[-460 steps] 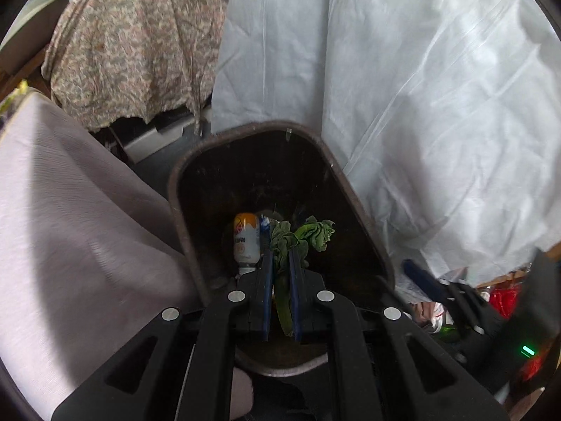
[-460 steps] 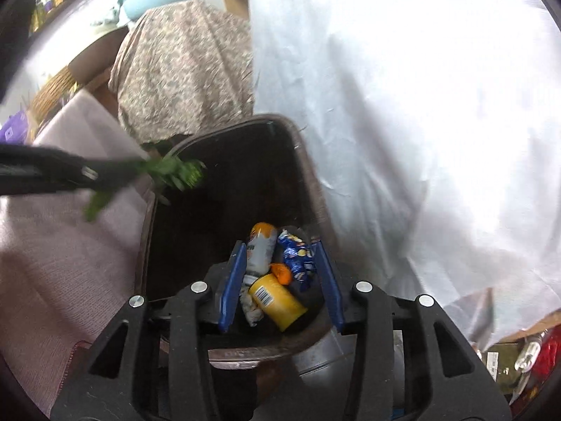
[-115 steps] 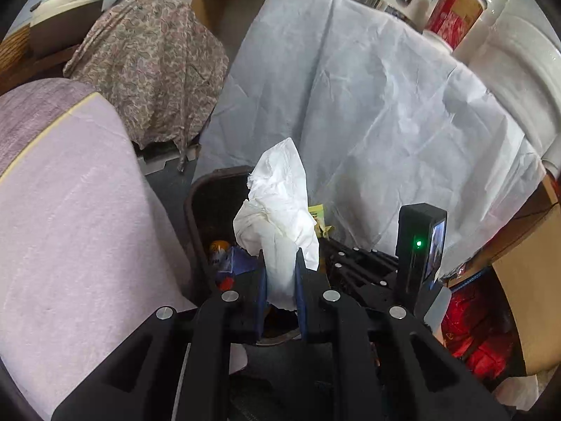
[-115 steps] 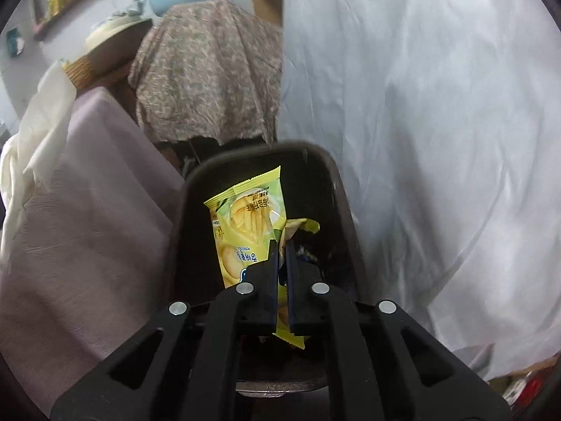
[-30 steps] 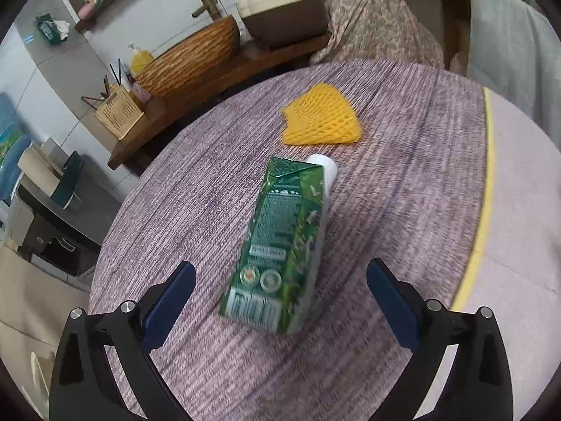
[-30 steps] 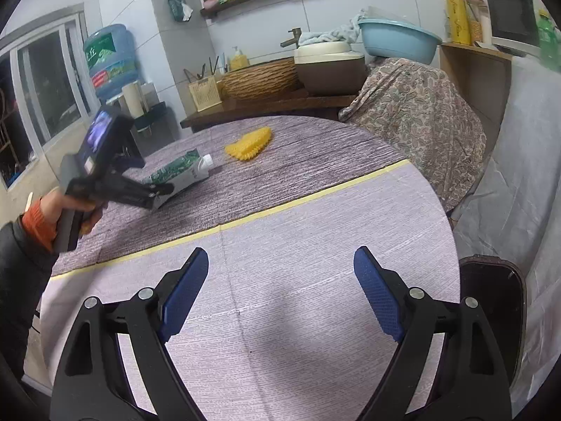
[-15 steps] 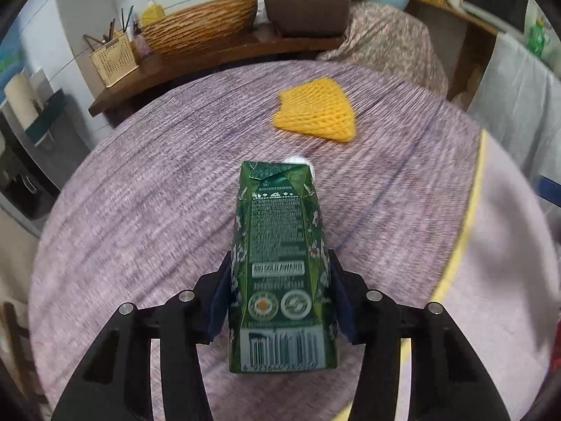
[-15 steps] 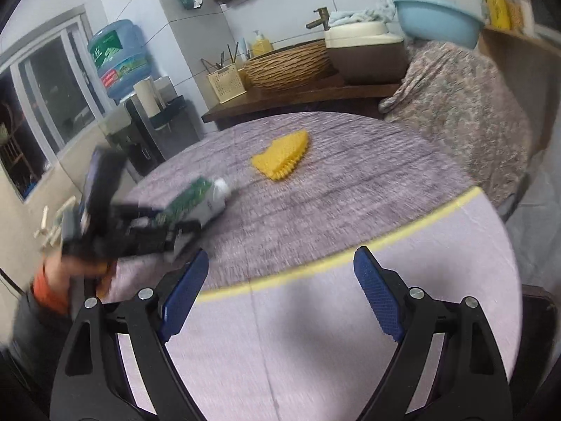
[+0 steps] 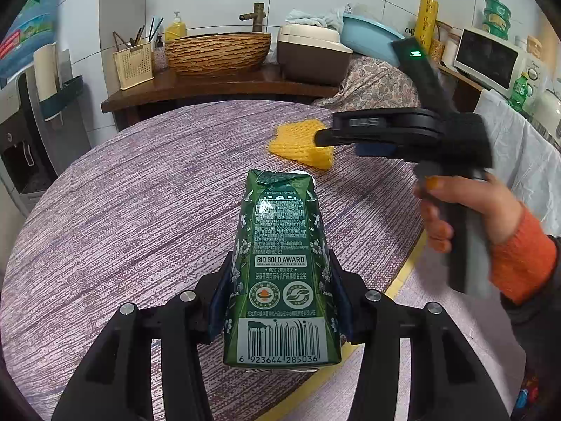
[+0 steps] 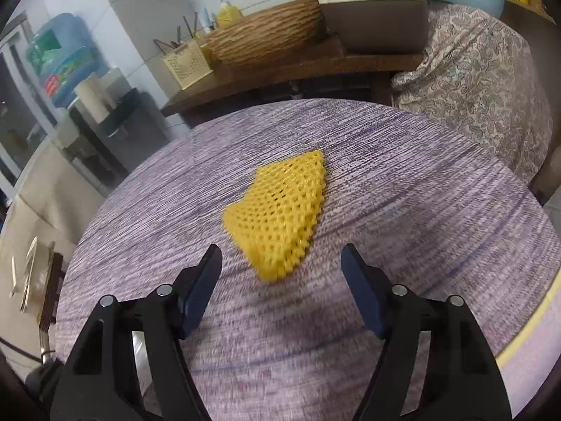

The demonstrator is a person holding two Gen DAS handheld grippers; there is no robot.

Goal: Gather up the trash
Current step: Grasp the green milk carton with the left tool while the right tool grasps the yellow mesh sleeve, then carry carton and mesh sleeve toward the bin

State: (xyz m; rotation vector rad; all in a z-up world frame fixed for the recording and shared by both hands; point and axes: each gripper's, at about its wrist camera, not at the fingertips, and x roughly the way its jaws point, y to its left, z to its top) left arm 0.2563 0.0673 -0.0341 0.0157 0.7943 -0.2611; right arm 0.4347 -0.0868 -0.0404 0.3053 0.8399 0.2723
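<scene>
The left claw is clamped on a green milk carton, its blue pads pressing the carton's two sides near the barcode end, so the carton points away from the camera with its folded top and a sliver of white cap at the far end, above the round surface covered in purple-grey woven cloth. Beyond the carton's top lies a yellow foam net flat on the cloth, and the right claw reaches in sideways over it, partly covering it in the left wrist view; a hand with an orange cuff grips its handle. In the right wrist view the right claw is closing, its pads apart on either side of the near corner of the yellow foam net, not pressing it as far as the blurred frame shows. Nothing else lies on the cloth between the claws and the net. Behind the surface runs a dark wooden shelf carrying a woven basket-like basin, a cream utensil holder, a yellow bottle and a brown-and-cream box; a paisley-covered mound stands to the right and a water dispenser to the left.
</scene>
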